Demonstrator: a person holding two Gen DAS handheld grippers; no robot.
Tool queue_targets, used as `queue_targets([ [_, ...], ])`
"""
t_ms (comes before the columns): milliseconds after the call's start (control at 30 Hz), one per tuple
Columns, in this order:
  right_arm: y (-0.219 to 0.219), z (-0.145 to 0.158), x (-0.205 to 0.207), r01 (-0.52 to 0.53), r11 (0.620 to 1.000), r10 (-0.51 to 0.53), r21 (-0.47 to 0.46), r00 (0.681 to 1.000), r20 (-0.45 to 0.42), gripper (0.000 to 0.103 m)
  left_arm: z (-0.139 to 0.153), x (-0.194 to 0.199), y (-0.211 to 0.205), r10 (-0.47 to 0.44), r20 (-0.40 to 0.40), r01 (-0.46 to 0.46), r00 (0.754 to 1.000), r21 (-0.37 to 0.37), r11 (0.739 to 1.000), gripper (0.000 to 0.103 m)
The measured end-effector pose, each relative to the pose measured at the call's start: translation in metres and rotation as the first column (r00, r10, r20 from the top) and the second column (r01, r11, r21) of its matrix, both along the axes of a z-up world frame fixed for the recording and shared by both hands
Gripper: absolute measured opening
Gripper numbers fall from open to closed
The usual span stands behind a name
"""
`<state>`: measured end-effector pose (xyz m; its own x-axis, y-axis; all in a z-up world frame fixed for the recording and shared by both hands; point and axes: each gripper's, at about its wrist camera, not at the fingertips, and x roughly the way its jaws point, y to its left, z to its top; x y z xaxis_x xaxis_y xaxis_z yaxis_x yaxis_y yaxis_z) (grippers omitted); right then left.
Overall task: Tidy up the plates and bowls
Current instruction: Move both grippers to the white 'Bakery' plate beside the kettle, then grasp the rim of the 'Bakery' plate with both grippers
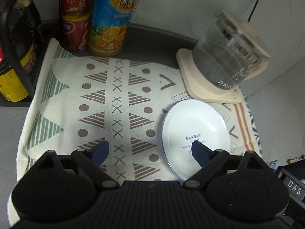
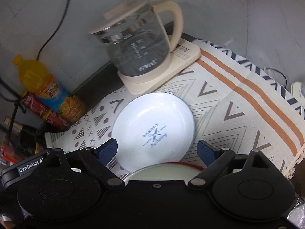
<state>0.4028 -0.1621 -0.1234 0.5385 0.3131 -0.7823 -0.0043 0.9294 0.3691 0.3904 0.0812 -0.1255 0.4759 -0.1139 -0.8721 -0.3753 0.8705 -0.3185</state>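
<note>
A white plate printed "BAKERY" (image 1: 194, 131) lies flat on the patterned cloth (image 1: 63, 95); it also shows in the right wrist view (image 2: 154, 126). My left gripper (image 1: 150, 151) is open and empty, its right finger over the plate's near edge. My right gripper (image 2: 157, 149) is open and empty, held above the plate's near side. A cream dish with a red rim (image 2: 164, 170) lies just under the right gripper, its far edge beside or over the plate; most of it is hidden.
A glass kettle (image 2: 139, 43) on its cream base (image 2: 162, 72) stands behind the plate. An orange juice bottle (image 1: 112, 17) and red cans (image 1: 74, 32) stand at the back left. Dark bottles (image 1: 17, 57) fill a rack at left. The cloth's fringed edge (image 2: 295, 158) is at right.
</note>
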Motion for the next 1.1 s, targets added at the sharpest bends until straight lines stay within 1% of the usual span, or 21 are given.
queue_targets([
  [100,-0.007,-0.009,0.009,0.016,1.0,-0.016,-0.003,0.999,-0.039,0.084,-0.009,0.012,-0.003,-0.024,-0.029,0.024,0.999,-0.005,1.0,0.092],
  [167,-0.012,-0.016,0.017,0.028,1.0,-0.029,-0.014,0.997,-0.078,0.076,-0.014,0.019,-0.007,-0.046,-0.043,0.046,0.998,-0.008,0.999,0.092],
  [233,-0.017,-0.022,0.024,0.037,0.999,-0.037,-0.005,0.993,-0.109,0.073,-0.021,0.027,-0.01,-0.055,-0.06,0.054,0.997,-0.007,0.998,0.089],
  [300,-0.021,-0.029,0.031,0.053,0.999,-0.051,0.006,0.988,-0.149,0.068,-0.027,0.034,-0.013,-0.064,-0.075,0.062,0.995,-0.026,0.998,0.089],
  [367,-0.025,-0.037,0.038,0.066,0.997,-0.061,0.025,0.981,-0.186,0.057,-0.035,0.039,-0.014,-0.07,-0.088,0.065,0.994,-0.061,0.996,0.085],
  [467,-0.031,-0.047,0.049,0.079,0.996,-0.067,0.042,0.97,-0.235,0.046,-0.046,0.046,-0.016,-0.071,-0.117,0.061,0.991,-0.084,0.995,0.073],
  [533,-0.035,-0.053,0.055,0.095,0.994,-0.077,0.056,0.96,-0.269,0.041,-0.052,0.05,-0.016,-0.071,-0.134,0.058,0.988,-0.098,0.993,0.06],
  [567,-0.037,-0.056,0.058,0.102,0.993,-0.08,0.064,0.956,-0.284,0.038,-0.055,0.052,-0.015,-0.071,-0.14,0.056,0.988,-0.108,0.993,0.057],
  [633,-0.041,-0.061,0.064,0.115,0.99,-0.087,0.076,0.947,-0.308,0.035,-0.061,0.055,-0.016,-0.07,-0.151,0.053,0.986,-0.118,0.992,0.047],
  [667,-0.042,-0.063,0.067,0.118,0.99,-0.086,0.082,0.944,-0.318,0.034,-0.063,0.057,-0.016,-0.071,-0.158,0.053,0.985,-0.12,0.991,0.044],
  [733,-0.044,-0.068,0.072,0.12,0.989,-0.084,0.086,0.938,-0.336,0.033,-0.068,0.059,-0.016,-0.074,-0.166,0.052,0.983,-0.131,0.99,0.034],
  [833,-0.047,-0.075,0.079,0.122,0.988,-0.08,0.093,0.927,-0.367,0.028,-0.074,0.063,-0.015,-0.075,-0.174,0.048,0.982,-0.152,0.987,0.026],
  [900,-0.047,-0.079,0.082,0.119,0.988,-0.072,0.101,0.923,-0.379,0.024,-0.075,0.064,-0.016,-0.074,-0.166,0.047,0.983,-0.159,0.986,0.023],
  [967,-0.047,-0.082,0.086,0.111,0.988,-0.061,0.107,0.92,-0.387,0.018,-0.076,0.065,-0.016,-0.074,-0.163,0.047,0.984,-0.167,0.985,0.021],
  [1033,-0.046,-0.084,0.089,0.099,0.989,-0.049,0.108,0.917,-0.397,0.015,-0.078,0.067,-0.018,-0.076,-0.157,0.047,0.985,-0.182,0.982,0.016],
  [1100,-0.046,-0.087,0.091,0.09,0.99,-0.04,0.104,0.913,-0.406,0.013,-0.078,0.067,-0.018,-0.071,-0.152,0.043,0.986,-0.177,0.983,0.015],
])
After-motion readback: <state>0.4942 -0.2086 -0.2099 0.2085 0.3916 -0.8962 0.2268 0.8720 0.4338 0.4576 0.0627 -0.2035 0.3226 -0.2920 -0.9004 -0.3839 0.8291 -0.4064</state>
